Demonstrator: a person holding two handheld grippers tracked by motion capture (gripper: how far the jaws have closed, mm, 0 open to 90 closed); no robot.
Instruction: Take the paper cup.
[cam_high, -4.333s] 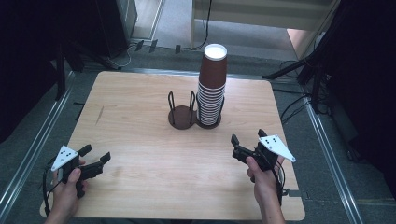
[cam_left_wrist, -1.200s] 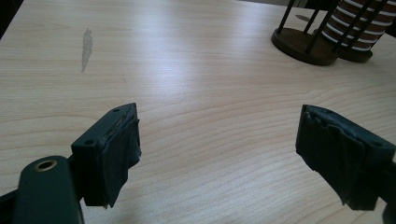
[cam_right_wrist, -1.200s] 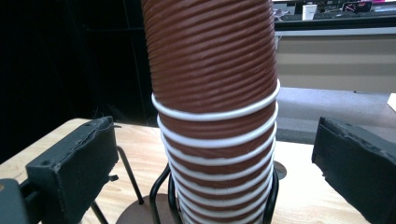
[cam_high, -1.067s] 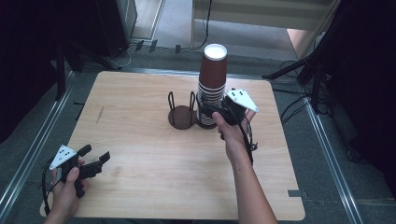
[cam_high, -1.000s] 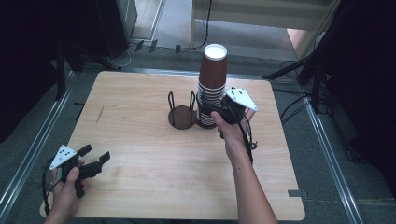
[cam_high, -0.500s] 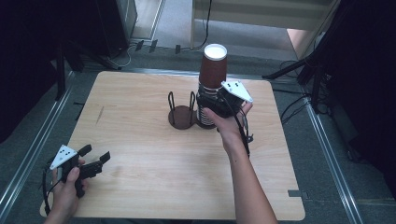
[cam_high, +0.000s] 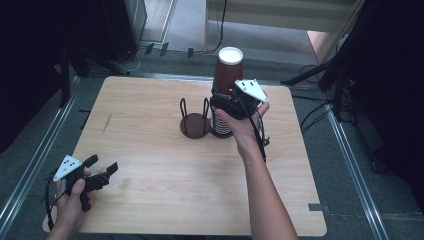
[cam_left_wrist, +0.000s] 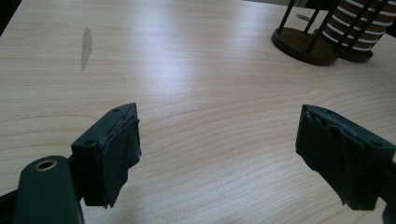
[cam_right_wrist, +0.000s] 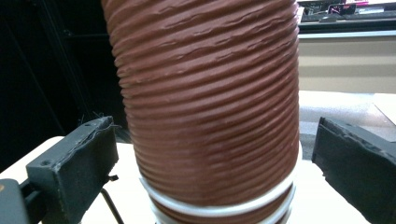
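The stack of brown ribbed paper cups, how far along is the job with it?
Early stage. Done: the right gripper has reached the stack of brown ribbed paper cups. In hand: its jaws stand open on either side of the top cup, with gaps, so nothing is gripped yet. Left: closing on the cup and lifting it off. The dark wire cup holder beside the stack is empty; the left gripper waits open, low over the wooden table.

We hold two black claws, the left claw and the right claw. Each carries a grey three-cornered plate with dark dots and a thin black cable. The jaws wear worn dark padding; our forearms are bare.
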